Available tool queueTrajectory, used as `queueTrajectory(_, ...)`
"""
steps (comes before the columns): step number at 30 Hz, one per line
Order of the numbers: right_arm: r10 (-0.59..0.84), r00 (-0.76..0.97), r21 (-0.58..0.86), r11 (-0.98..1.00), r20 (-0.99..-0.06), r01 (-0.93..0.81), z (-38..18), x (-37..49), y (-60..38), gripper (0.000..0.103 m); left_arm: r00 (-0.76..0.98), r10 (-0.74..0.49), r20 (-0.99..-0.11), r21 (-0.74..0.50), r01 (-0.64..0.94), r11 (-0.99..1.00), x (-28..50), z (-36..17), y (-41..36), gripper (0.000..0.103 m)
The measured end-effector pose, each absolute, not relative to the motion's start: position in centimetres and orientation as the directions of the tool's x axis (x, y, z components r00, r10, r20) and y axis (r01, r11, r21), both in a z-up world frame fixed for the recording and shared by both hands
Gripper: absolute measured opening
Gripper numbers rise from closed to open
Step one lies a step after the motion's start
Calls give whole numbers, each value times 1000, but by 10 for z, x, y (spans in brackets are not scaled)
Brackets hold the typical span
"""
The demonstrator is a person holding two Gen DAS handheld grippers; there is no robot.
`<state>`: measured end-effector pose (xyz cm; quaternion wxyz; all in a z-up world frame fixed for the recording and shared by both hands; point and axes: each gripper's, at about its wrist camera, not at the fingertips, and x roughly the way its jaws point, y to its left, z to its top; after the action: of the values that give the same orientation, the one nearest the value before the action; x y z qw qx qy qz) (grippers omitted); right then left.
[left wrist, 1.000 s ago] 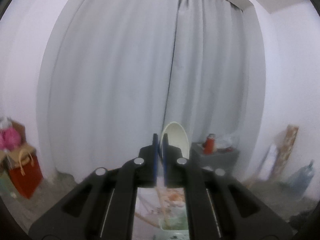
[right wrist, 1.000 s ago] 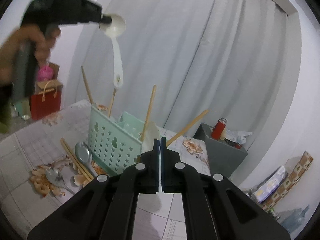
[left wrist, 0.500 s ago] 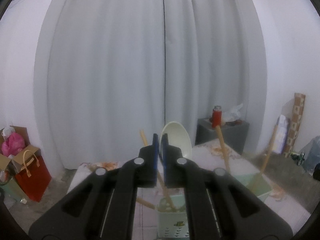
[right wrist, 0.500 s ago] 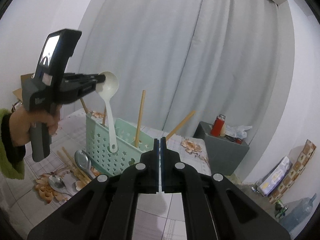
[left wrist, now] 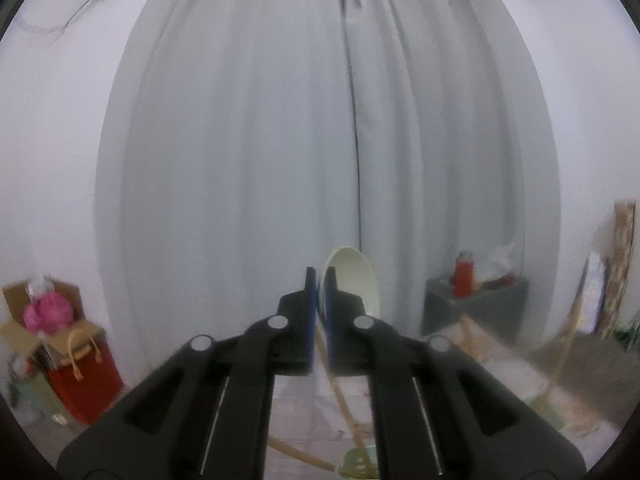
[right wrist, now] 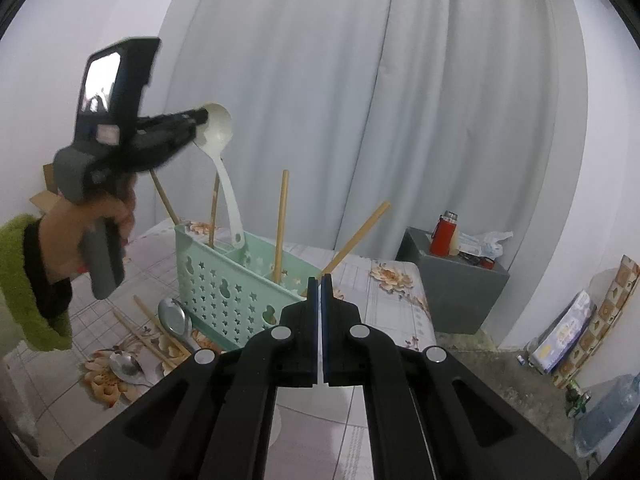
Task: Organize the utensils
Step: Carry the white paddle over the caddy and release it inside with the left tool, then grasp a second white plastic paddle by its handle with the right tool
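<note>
Left gripper (right wrist: pixel 200 118) clamps one white ladle (right wrist: pixel 220 148); right gripper (right wrist: pixel 320 284) closed, empty; two metal spoons (right wrist: pixel 174 316) lie outside.

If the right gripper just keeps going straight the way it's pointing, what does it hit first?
Most likely the mint-green utensil basket. The right gripper, shut and empty, aims slightly downward at the basket's near right end, where a wooden chopstick stands. Depth is unclear, so it might skim past that corner.

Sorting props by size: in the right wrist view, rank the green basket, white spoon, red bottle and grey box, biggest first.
1. Green basket
2. Grey box, though it sits farther back, so this order is unsure
3. White spoon
4. Red bottle
</note>
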<state>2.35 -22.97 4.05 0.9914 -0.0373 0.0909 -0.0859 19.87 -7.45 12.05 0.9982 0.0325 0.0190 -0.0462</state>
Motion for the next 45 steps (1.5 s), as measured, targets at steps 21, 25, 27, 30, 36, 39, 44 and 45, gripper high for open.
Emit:
queueTrajectory(21,-54,946,77,994,-318,83,17,30,-250,3,900,-339,-276,-150,308,940,149,84,-33,43)
queueTrajectory(25,61,922,159,987,-382,1,7,41,-254,20,891,-346,-293,-204,295,933,132,75,-12,51)
queueTrajectory(27,110,908,200,979,-405,-29,2,46,-256,36,878,-353,-323,-215,295,931,124,69,-4,52)
queueTrajectory(30,189,878,278,958,-439,-67,-8,56,-261,40,857,-340,-388,-206,279,938,118,55,-3,55)
queueTrajectory(36,312,791,379,919,-525,-111,-41,83,-261,47,813,-327,-481,-233,241,942,104,26,13,56)
queueTrajectory(39,330,760,403,910,-560,-98,-58,96,-264,47,796,-323,-512,-240,229,944,100,16,18,56)
queueTrajectory(44,333,732,417,906,-594,-74,-75,109,-272,47,774,-331,-540,-219,251,943,93,7,11,59)
queueTrajectory(45,338,724,423,903,-602,-69,-79,111,-273,47,767,-334,-548,-215,257,942,91,4,10,59)
